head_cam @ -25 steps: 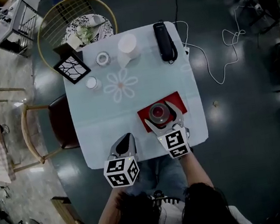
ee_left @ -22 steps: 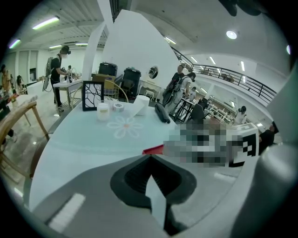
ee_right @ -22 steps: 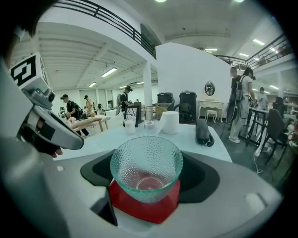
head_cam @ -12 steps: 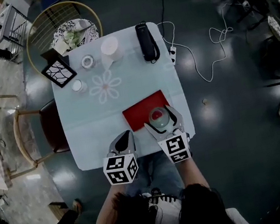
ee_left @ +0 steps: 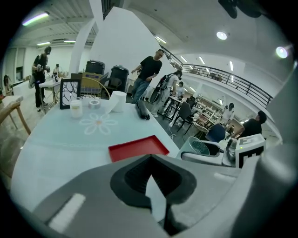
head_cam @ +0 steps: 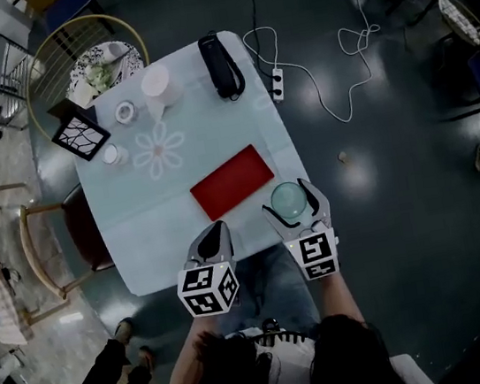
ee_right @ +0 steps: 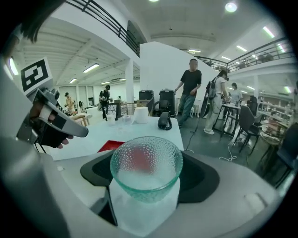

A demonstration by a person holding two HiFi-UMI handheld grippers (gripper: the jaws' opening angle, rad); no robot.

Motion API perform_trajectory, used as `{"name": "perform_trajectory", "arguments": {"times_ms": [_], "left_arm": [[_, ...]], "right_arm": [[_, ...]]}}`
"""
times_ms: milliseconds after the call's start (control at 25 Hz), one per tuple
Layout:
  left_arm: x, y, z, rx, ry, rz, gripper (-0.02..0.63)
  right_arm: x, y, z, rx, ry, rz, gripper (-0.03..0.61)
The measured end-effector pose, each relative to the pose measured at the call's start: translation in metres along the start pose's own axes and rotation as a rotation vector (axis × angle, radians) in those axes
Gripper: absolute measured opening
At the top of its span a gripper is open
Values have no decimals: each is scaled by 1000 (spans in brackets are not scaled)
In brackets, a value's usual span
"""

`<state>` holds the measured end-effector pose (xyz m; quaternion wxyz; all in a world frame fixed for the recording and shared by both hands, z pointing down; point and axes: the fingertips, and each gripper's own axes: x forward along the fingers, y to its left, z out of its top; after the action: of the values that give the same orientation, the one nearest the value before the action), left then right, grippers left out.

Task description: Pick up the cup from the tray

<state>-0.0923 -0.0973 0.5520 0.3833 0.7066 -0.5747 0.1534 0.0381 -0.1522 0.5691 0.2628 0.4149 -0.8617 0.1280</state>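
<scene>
My right gripper [head_cam: 292,202] is shut on a dimpled clear glass cup [head_cam: 288,198], held above the table's near right corner, to the right of the red tray [head_cam: 231,182]. Nothing lies on the tray. In the right gripper view the cup [ee_right: 141,158] sits upright between the two dark pads of that gripper [ee_right: 148,175], with the tray [ee_right: 109,145] behind it. My left gripper [head_cam: 216,233] hangs shut over the table's front edge, holding nothing; in its own view the jaws [ee_left: 150,161] point towards the tray [ee_left: 138,148].
At the table's far end lie a black handset [head_cam: 218,56], a white cup [head_cam: 155,83], a tape roll [head_cam: 123,112], a small jar [head_cam: 110,154] and a picture frame [head_cam: 79,134]. A power strip [head_cam: 276,85] with cable lies on the floor. A person [ee_right: 190,90] stands beyond the table.
The right gripper has carried the cup off the tray, to the right and towards me. The tray is left bare. The left gripper has kept its place.
</scene>
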Motion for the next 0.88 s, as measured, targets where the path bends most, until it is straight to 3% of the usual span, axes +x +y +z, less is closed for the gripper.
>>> {"name": "perform_trajectory", "arguments": {"times_ms": [280, 480, 800, 880], "left_arm": [[16, -27, -9, 35, 25, -55, 0], [20, -18, -22, 29, 66, -46, 0], [18, -12, -28, 33, 96, -42, 0], [15, -14, -27, 34, 101, -53, 0]], "right_arm": [[-6, -7, -16, 58, -19, -15, 417], [-1, -4, -32, 31, 4, -22, 416], [-5, -5, -34, 83, -33, -14, 422], [-4, -3, -32, 105, -47, 2, 477]]}}
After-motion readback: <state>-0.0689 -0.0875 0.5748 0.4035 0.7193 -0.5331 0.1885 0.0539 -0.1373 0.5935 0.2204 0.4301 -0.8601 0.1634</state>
